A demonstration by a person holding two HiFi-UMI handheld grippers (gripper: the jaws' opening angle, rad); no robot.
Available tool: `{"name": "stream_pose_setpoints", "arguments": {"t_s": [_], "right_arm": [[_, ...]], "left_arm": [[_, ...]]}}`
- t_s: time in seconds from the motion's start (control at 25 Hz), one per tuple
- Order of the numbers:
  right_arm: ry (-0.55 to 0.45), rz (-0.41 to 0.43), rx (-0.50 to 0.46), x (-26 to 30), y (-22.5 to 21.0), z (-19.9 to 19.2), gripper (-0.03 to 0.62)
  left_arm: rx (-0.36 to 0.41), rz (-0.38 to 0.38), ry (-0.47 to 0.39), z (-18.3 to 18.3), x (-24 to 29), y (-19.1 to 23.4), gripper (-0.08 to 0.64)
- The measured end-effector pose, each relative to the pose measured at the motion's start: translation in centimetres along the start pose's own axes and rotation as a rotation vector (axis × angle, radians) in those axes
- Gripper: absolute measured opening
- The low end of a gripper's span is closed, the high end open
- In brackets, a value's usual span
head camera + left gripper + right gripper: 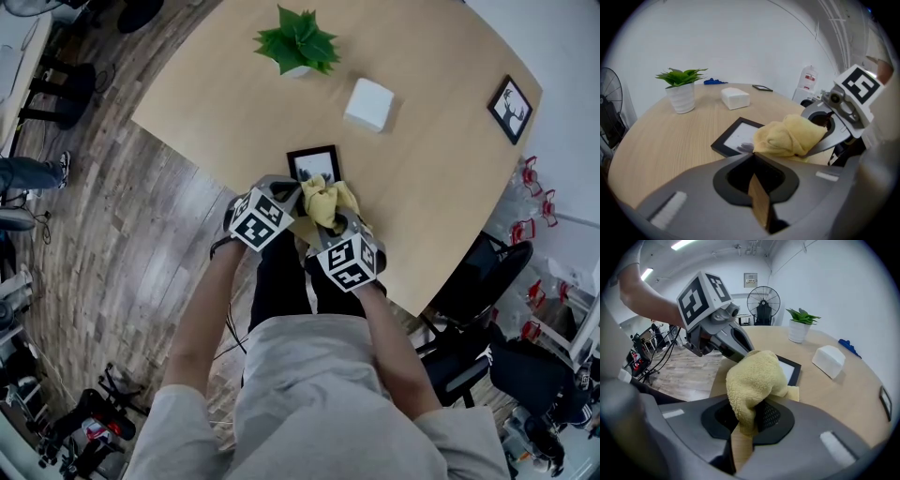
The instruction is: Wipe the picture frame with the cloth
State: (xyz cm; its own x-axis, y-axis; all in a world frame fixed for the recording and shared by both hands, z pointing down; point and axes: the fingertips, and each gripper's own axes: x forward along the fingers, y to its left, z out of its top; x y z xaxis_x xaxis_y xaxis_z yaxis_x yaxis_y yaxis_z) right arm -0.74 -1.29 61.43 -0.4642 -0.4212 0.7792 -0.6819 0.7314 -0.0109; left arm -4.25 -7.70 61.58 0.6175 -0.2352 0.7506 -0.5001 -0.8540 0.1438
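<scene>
Nearest, the right gripper (745, 420) clamps the bunched yellow cloth (757, 376) over the 5 o'clock corner of the picture frame (314, 161), while the left gripper (752, 157), jaws together and empty, sits at 7 o'clock, so wiping looks barely begun.

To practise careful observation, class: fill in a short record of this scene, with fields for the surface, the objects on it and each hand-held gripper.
Surface: light wooden table
Frame: black rectangular picture frame, flat near the table's near edge
Cloth: bunched yellow terry cloth, at the frame's near side
Right hand-held gripper: shut on the cloth
Left hand-held gripper: jaws together, nothing between them
Others: green plant in white pot; white box; second black frame
</scene>
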Motion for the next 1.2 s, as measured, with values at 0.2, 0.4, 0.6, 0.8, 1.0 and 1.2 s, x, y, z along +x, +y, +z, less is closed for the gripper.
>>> {"name": "stream_pose_setpoints", "arguments": {"t_s": [0.2, 0.4, 0.6, 0.8, 1.0, 1.2], "right_arm": [[0.003, -0.046, 0.052, -0.9, -2.2, -1.4, 0.052], [0.036, -0.095, 0.083, -2.3, -4.3, -2.8, 0.052], [-0.015, -0.137, 0.236, -5.6, -6.4, -3.9, 0.054], [-0.079, -0.137, 0.333, -7.8, -6.6, -3.9, 0.054], [-0.135, -0.102, 0.366, -8.7, -5.4, -2.4, 0.054], [-0.166, -0.104, 0.348, -10.2, -4.9, -1.4, 0.054]], "left_arm": [[-0.002, 0.018, 0.000, -0.1, 0.0, 0.2, 0.052], [-0.002, 0.043, 0.001, 0.0, 0.0, 0.2, 0.052], [0.089, 0.088, 0.056, 0.4, -0.3, -0.1, 0.052], [-0.034, 0.171, -0.032, 2.5, -3.5, -0.6, 0.052], [-0.233, 0.252, -0.132, 1.7, -6.4, -2.3, 0.052], [-0.317, 0.305, -0.172, 0.6, -8.6, -4.3, 0.052]]}}
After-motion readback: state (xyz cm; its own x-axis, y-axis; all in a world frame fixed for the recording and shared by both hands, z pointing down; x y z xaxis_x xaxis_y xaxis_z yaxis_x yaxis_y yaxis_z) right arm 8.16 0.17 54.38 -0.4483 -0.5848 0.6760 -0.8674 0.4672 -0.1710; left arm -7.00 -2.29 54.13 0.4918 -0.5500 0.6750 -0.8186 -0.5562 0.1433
